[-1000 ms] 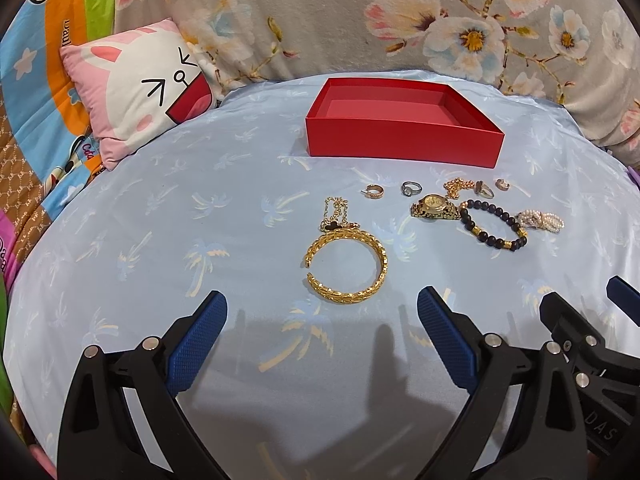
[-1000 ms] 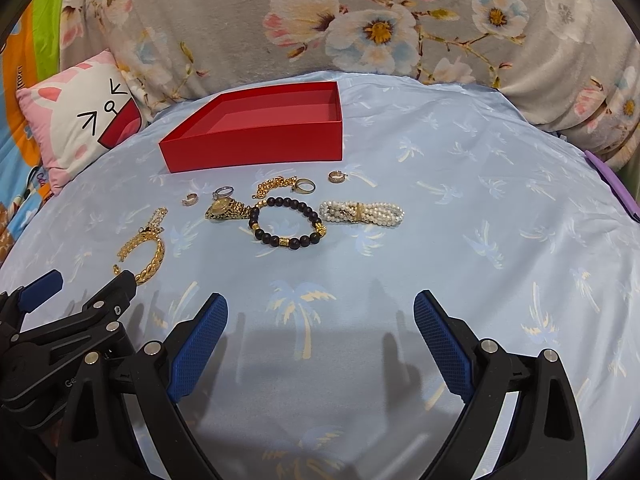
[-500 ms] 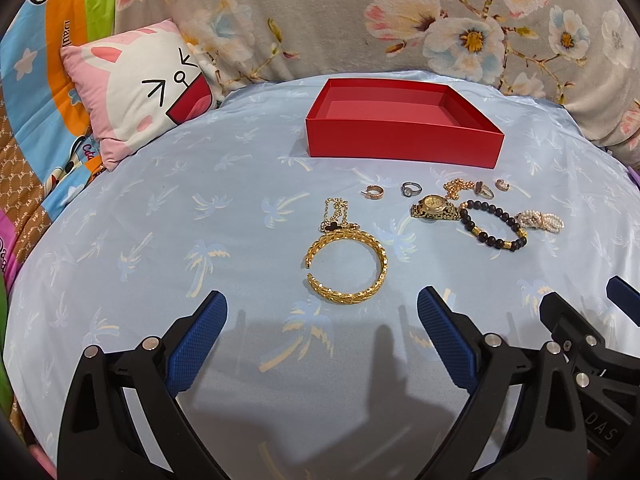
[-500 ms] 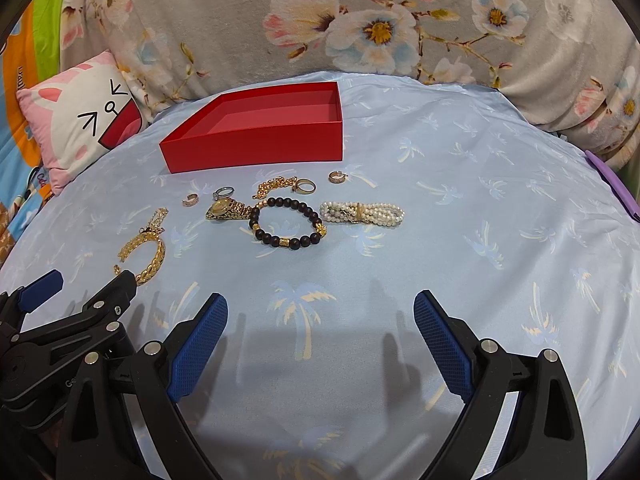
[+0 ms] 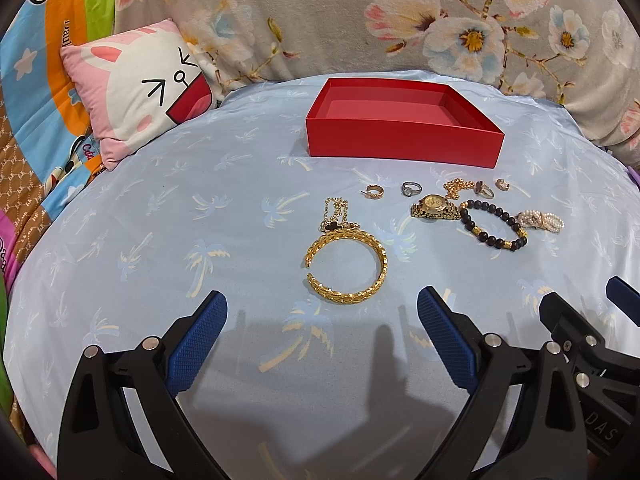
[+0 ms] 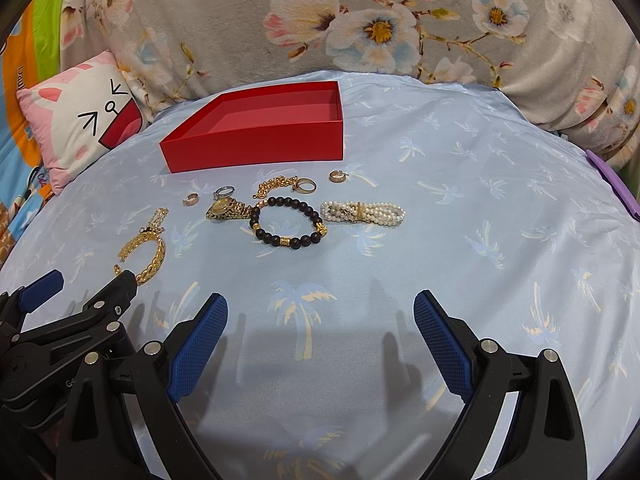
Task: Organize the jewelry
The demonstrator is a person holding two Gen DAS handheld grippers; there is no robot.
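An empty red box [image 5: 402, 142] [image 6: 256, 145] stands at the back of a light blue palm-print sheet. In front of it lie a gold bangle [image 5: 346, 266] [image 6: 150, 258] touching a gold chain [image 5: 335, 219], a gold watch [image 5: 434, 207] [image 6: 227, 209], a black bead bracelet [image 5: 492, 230] [image 6: 289, 222], a pearl bracelet [image 5: 541, 220] [image 6: 362, 213] and several rings [image 5: 412, 189] [image 6: 305, 186]. My left gripper [image 5: 322, 320] is open, just short of the bangle. My right gripper [image 6: 320, 318] is open, nearer than the bead bracelet. Both hold nothing.
A pink bunny cushion [image 5: 134, 88] [image 6: 76, 114] leans at the back left. A floral grey blanket [image 5: 400, 12] rises behind the box. A striped colourful cover [image 5: 36, 92] lies at the far left. Each gripper shows at the other view's lower edge.
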